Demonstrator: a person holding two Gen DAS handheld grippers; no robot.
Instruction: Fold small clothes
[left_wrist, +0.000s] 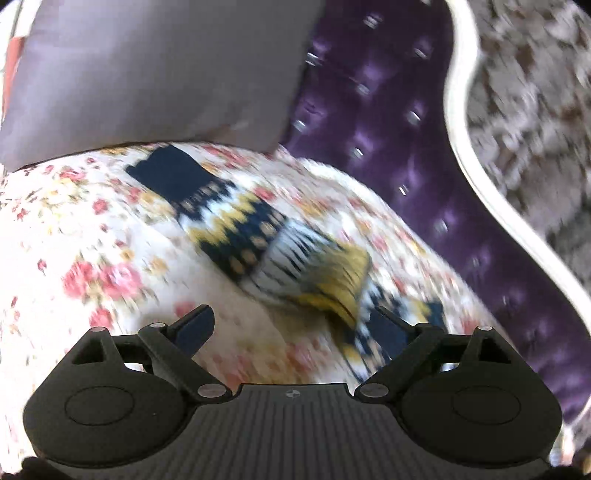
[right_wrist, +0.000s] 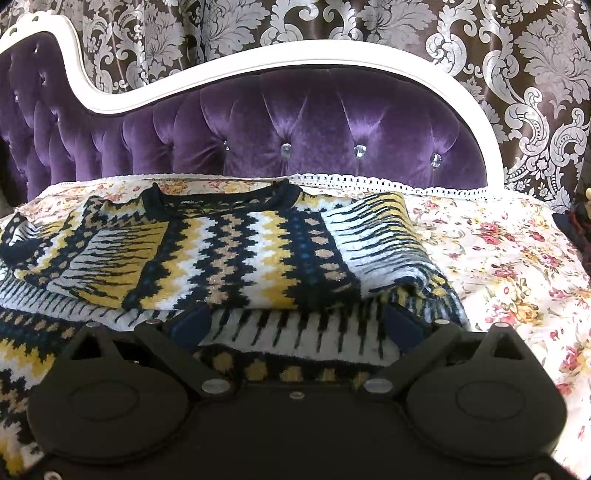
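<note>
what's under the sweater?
The sweater lies on a flowered bedspread, which shows around it on the right and behind. Whatever is directly beneath the knit, and beneath its folded-in sleeves, is covered.

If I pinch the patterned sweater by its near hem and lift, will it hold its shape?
Probably not. The sweater is a soft knit, already draped in folds with both sleeves turned in, so it should sag and those folds may fall open. It looks thick, so likely fairly heavy. On the floral bedspread it may drag rather than slide.
</note>
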